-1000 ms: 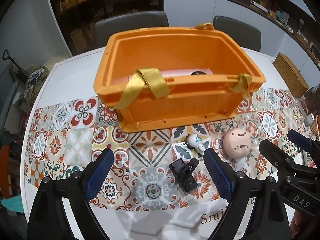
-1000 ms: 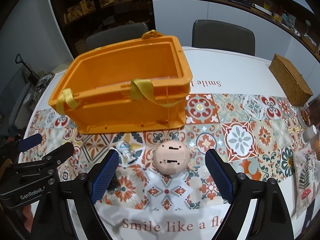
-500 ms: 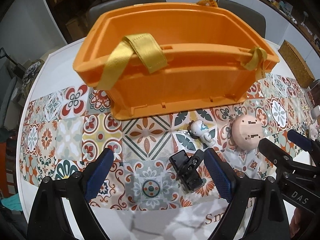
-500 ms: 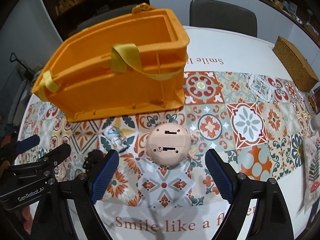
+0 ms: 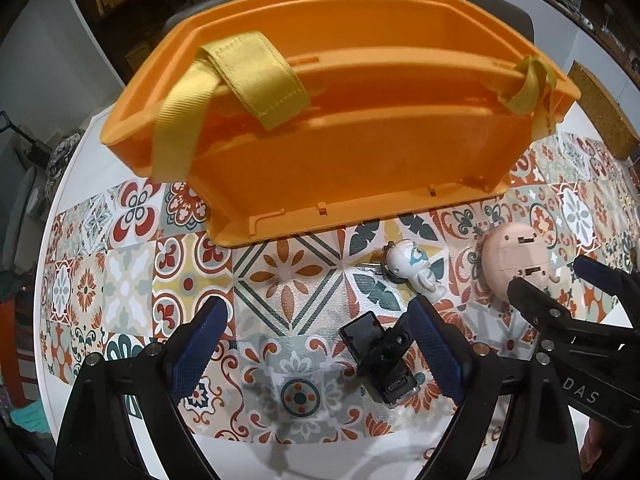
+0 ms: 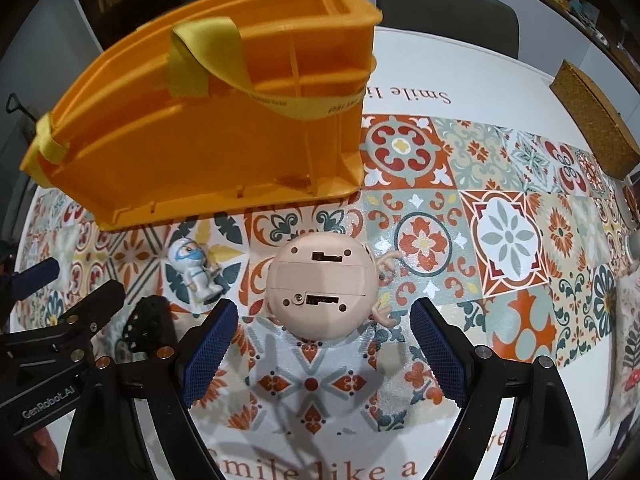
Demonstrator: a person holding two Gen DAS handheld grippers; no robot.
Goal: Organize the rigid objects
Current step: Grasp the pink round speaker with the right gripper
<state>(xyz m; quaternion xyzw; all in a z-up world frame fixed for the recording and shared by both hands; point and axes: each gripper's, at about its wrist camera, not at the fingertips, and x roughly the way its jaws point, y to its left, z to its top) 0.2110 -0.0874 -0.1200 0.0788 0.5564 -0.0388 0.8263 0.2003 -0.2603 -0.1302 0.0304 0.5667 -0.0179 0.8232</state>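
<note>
Orange bin [image 5: 340, 152], interior hidden, standing beyond both released grippers: left gripper [image 5: 320, 344] hanging with a black clip [image 5: 380, 360] beside its right finger, right gripper [image 6: 324, 344] framing the pink round toy [image 6: 322, 288].

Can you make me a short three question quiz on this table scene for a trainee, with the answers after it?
1. True or false: the right gripper is shut on the round pink toy.
2. Which thing lies nearest the left gripper? A) the white figurine B) the black clip C) the woven box
3. Fill in: the yellow strap hangs over the rim of the ______ crate.

Key:
1. False. Its jaws stand open and the toy lies on the tablecloth just ahead of the pads.
2. B. The clip lies close beside one blue pad.
3. Orange.
</note>
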